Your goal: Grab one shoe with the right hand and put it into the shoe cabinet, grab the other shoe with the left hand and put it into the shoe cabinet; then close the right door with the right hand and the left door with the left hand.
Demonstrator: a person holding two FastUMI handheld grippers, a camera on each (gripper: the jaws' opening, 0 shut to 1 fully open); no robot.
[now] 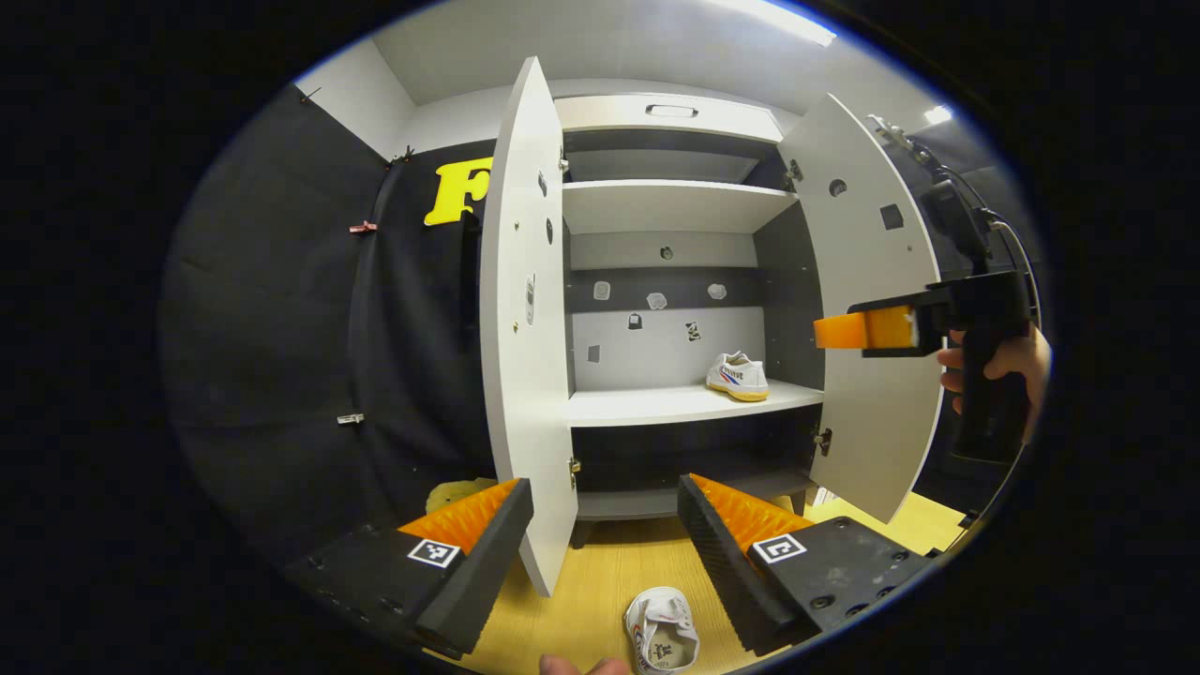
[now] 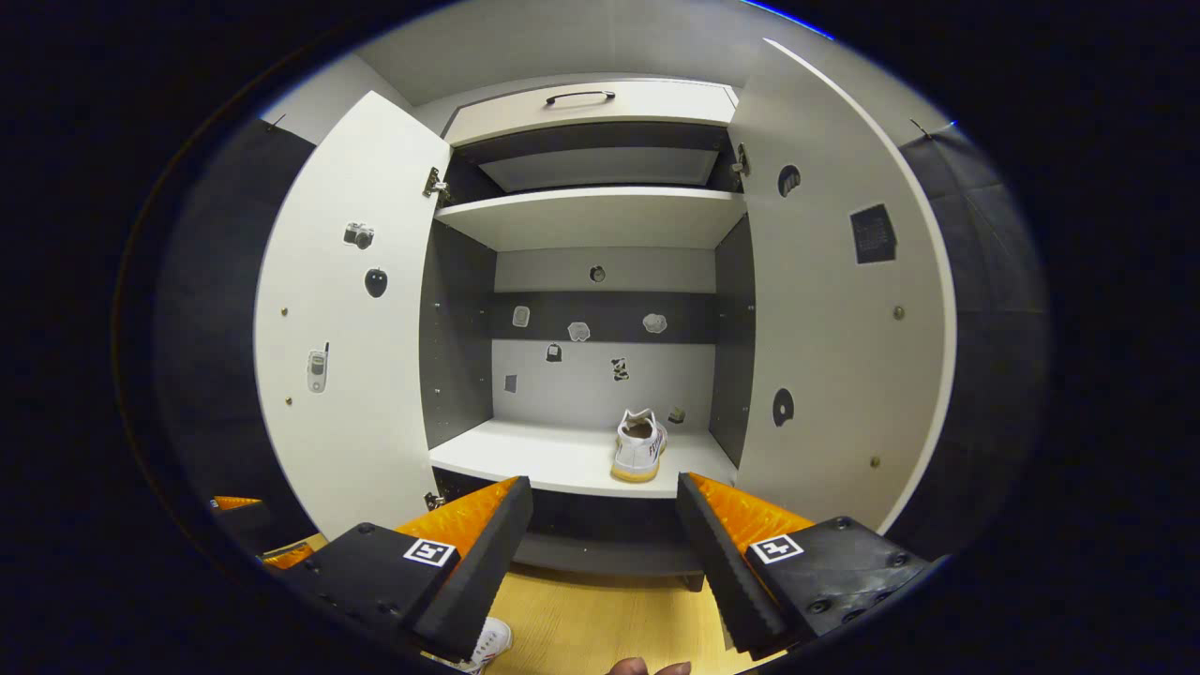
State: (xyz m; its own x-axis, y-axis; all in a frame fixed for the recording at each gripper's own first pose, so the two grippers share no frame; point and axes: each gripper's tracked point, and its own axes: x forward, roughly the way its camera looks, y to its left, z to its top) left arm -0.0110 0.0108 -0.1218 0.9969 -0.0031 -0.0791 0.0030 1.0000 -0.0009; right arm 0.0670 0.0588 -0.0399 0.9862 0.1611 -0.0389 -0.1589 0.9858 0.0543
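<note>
The left gripper (image 1: pixel 605 525) is released, its fingers spread wide above the wooden floor (image 1: pixel 600 572), where one white shoe (image 1: pixel 662 630) lies near the floor's front edge just below the gap between them. The right gripper (image 2: pixel 605 525) is released too and grasps nothing, pointed at the open shoe cabinet (image 2: pixel 591 216). The other shoe (image 2: pixel 640 445) stands on the middle shelf (image 2: pixel 525 455) toward its right end, with the left door (image 2: pixel 347 319) and right door (image 2: pixel 834 309) both swung wide.
</note>
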